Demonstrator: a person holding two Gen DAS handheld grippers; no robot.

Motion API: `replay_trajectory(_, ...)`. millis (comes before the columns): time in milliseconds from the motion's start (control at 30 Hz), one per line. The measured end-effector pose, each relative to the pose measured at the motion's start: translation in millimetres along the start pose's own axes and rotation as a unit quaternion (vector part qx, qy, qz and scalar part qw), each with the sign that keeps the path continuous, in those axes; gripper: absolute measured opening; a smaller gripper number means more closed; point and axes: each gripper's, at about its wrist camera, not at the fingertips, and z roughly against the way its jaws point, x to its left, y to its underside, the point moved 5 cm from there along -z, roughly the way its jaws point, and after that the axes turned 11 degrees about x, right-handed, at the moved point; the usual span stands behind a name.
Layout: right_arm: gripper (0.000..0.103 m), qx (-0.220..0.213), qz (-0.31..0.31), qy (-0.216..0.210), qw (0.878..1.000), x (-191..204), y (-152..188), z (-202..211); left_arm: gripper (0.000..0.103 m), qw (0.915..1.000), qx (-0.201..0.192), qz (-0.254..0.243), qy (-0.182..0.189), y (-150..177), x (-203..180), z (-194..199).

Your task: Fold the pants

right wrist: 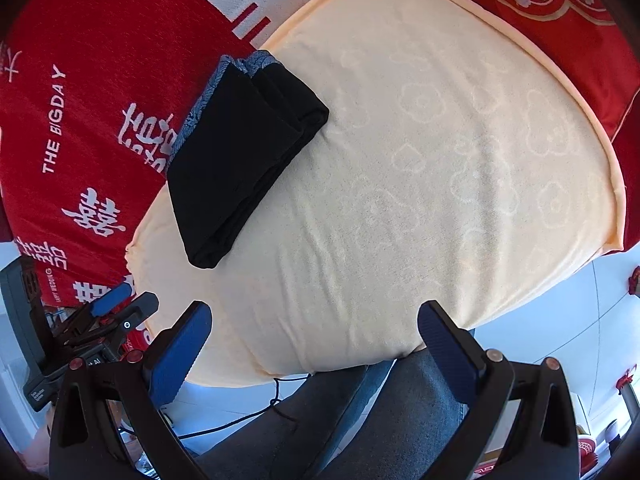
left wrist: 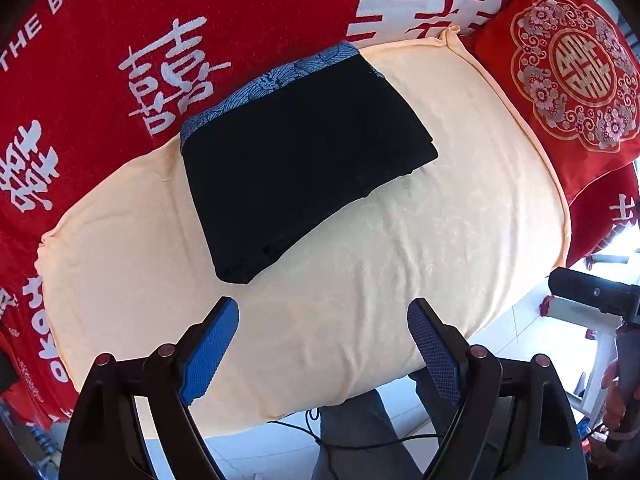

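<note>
The red blanket (right wrist: 80, 92) reads "THE BIGDAY" in white, with large white double-happiness characters; the red cushion (left wrist: 576, 72) bears one too

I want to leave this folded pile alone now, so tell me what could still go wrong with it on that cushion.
1. The folded black pants with the blue patterned waistband lie at the edge of the puffy cream cushion, next to the red blanket; they could slide off.
2. In the right wrist view the stacked layers look loose, so a nudge may undo them.
3. Both the left gripper and right gripper are open, holding nothing.
</note>
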Motion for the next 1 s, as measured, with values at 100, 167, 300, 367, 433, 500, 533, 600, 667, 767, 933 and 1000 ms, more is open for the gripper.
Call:
replay_trajectory(100, 0.103, -0.001, 0.001, 0.001, 1.0, 0.1, -1.4, 0.2, 0.087, 1.0, -0.001, 0.005, 0.0, -1.2, 4.4, 0.0)
replay_trajectory(167, 0.103, 0.001, 0.0, 0.002, 1.0, -1.6, -0.7, -2.1, 0.087, 1.0, -0.005, 0.003, -0.001, -2.7, 5.2, 1.7)
replay_trajectory(300, 0.103, 0.011, 0.003, 0.009, 1.0, -3.7, -1.0, -7.5, 0.087, 0.9998, -0.016, 0.008, -0.003, -5.2, 10.3, 4.5)
replay_trajectory(367, 0.103, 0.015, 0.012, 0.013, 1.0, -1.3, -3.9, -8.1, 0.087, 0.9996, -0.018, 0.022, 0.002, -5.2, 16.2, 3.6)
replay_trajectory(433, 0.103, 0.019, 0.025, 0.017, 0.999, 2.3, -9.1, -9.5, 0.087, 0.999, -0.024, 0.037, 0.002, -5.3, 24.6, 1.9)
replay_trajectory(500, 0.103, 0.025, 0.035, 0.022, 0.999, 4.6, -16.4, -12.1, 0.087, 0.9981, -0.03, 0.053, 0.002, -6.2, 34.4, -0.2)
replay_trajectory(533, 0.103, 0.03, 0.042, 0.028, 0.998, 5.7, -22.3, -15.3, 0.087, 0.9973, -0.034, 0.065, 0.004, -7.0, 41.6, -2.0)
replay_trajectory(600, 0.103, 0.037, 0.055, 0.037, 0.997, 8.2, -32.7, -19.7, 0.087, 0.9954, -0.043, 0.085, 0.01, -9.0, 54.7, -5.3)
replay_trajectory(667, 0.103, 0.044, 0.074, 0.049, 0.995, 13.7, -47.3, -25.2, 0.087, 0.9929, -0.052, 0.105, 0.018, -12.3, 69.6, -10.5)
replay_trajectory(767, 0.103, 0.045, 0.11, 0.057, 0.991, 27.7, -71.6, -29.4, 0.087, 0.988, -0.068, 0.135, 0.032, -18.1, 92.3, -18.1)
replay_trajectory(933, 0.103, 0.043, 0.172, 0.066, 0.982, 51.8, -118.8, -41.3, 0.087, 0.9793, -0.099, 0.16, 0.073, -37.3, 116.9, -31.2)
replay_trajectory(1000, 0.103, 0.044, 0.193, 0.066, 0.978, 58.4, -137.7, -49.4, 0.087, 0.9769, -0.104, 0.162, 0.093, -50.1, 122.7, -42.9)
